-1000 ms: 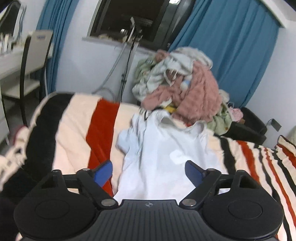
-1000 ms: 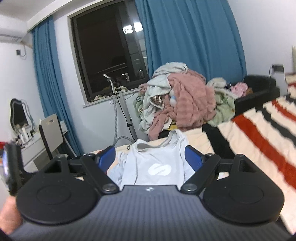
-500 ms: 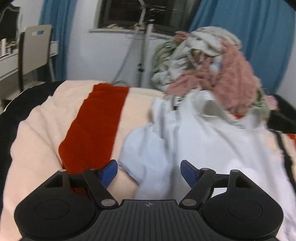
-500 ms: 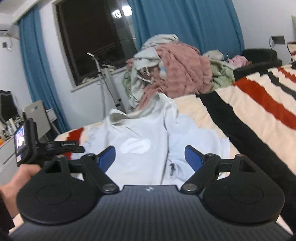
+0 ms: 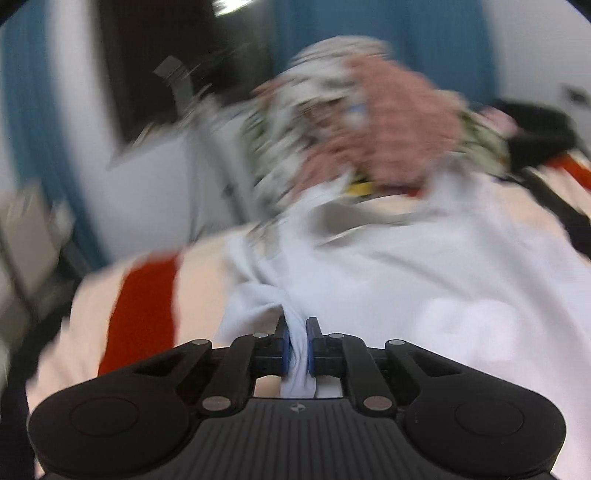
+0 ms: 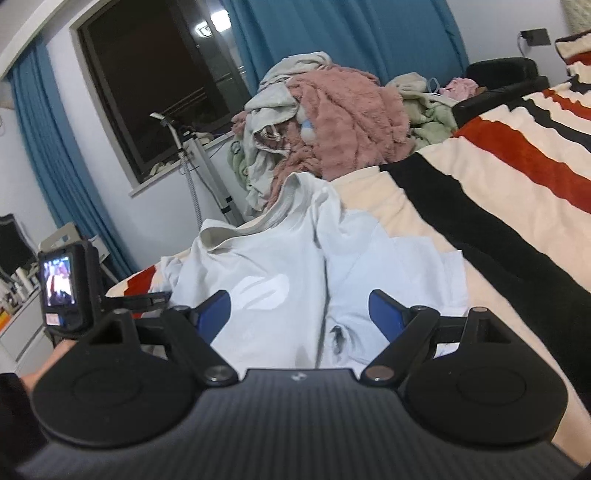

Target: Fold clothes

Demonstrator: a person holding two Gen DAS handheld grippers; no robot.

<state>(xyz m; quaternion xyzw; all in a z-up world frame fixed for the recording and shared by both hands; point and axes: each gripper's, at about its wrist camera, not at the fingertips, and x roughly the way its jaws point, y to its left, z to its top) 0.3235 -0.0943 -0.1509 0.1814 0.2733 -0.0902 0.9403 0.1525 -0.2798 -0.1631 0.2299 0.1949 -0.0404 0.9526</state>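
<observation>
Your left claw is closing, pinching the white shirt to pull it flat; your right claw hangs spread above it.

A home bedroom: a bed under a striped blanket, a heap of laundry, blue curtains beside a dark window, and perhaps a dressing bench.

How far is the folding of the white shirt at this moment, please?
Done: the white shirt lies spread on the striped blanket, apart from the clothes pile. In hand: the left gripper is closing on a bunch of its fabric; the right gripper is open over it. Left: every fold, then the pile.
</observation>
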